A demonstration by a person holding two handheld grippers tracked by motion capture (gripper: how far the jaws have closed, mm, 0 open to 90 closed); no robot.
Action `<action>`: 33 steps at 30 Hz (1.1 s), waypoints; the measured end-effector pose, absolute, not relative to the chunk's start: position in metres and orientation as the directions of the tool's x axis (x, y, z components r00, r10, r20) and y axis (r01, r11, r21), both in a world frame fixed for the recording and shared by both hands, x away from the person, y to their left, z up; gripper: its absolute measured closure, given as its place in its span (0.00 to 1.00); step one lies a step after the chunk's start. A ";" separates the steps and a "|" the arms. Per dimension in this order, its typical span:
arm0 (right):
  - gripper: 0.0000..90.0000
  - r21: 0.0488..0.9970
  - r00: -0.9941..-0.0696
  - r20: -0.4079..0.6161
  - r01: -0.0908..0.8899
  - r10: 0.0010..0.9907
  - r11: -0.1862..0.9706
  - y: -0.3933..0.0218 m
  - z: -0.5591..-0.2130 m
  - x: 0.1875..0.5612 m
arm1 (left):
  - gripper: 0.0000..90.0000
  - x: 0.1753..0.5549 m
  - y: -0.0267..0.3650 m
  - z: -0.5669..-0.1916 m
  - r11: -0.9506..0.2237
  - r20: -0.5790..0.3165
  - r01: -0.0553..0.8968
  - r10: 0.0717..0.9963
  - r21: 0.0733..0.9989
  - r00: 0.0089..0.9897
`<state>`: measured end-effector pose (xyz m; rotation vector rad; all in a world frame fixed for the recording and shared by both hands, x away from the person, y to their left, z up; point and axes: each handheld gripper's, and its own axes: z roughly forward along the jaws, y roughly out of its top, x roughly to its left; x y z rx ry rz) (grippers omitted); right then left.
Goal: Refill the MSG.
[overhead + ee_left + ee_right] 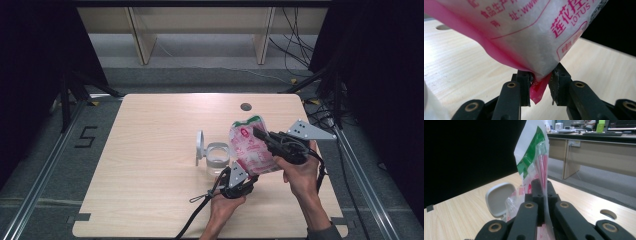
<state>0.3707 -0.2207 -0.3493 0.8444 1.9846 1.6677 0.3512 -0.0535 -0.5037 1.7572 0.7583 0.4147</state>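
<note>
Two grippers hold your pink-and-white bag (pixel 249 146) at centre right of the high view, above the pale wooden table (pixel 150 165), beside a clear lidded jar (pixel 216 156). Left gripper (pixel 541 86): jaws pinch the bag's bottom corner, lower centre. Right gripper (pixel 542 192): clamped tight on the bag; desks upper right.

The high view looks forward and down on my desk (pixel 150 165) from above my side, far enough back to take in the whole top and the floor beyond. The left gripper view rides on my left tongs (pixel 541 87), looking along the jaws and slightly upward, very close under the printed bag (pixel 529 37). The right gripper view rides on my right tongs (pixel 543 192), facing level across the desk toward office furniture. All three share the bag and the wooden desk; the desk's round cable hole (pixel 245 106) appears in each.
</note>
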 end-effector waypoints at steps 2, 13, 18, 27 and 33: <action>1.00 0.980 -0.728 0.026 0.155 0.685 0.127 -0.215 -0.347 0.373 | 0.80 0.354 -0.054 -0.504 -0.157 -0.106 0.284 0.676 0.946 0.729; 1.00 0.975 -0.757 0.015 0.156 0.653 0.157 -0.189 -0.351 0.386 | 0.80 0.359 -0.055 -0.510 -0.080 -0.167 0.291 0.663 0.953 0.730; 1.00 0.973 -0.765 0.008 0.154 0.644 0.172 -0.179 -0.349 0.388 | 0.80 0.360 -0.055 -0.508 -0.072 -0.163 0.287 0.681 0.955 0.713; 1.00 0.968 -0.753 0.032 0.188 0.658 0.169 -0.173 -0.352 0.398 | 0.80 0.367 -0.053 -0.512 -0.057 -0.184 0.300 0.676 0.952 0.714; 1.00 0.966 -0.738 0.029 0.194 0.674 0.172 -0.175 -0.356 0.405 | 0.80 0.367 -0.057 -0.513 -0.062 -0.191 0.313 0.676 0.948 0.711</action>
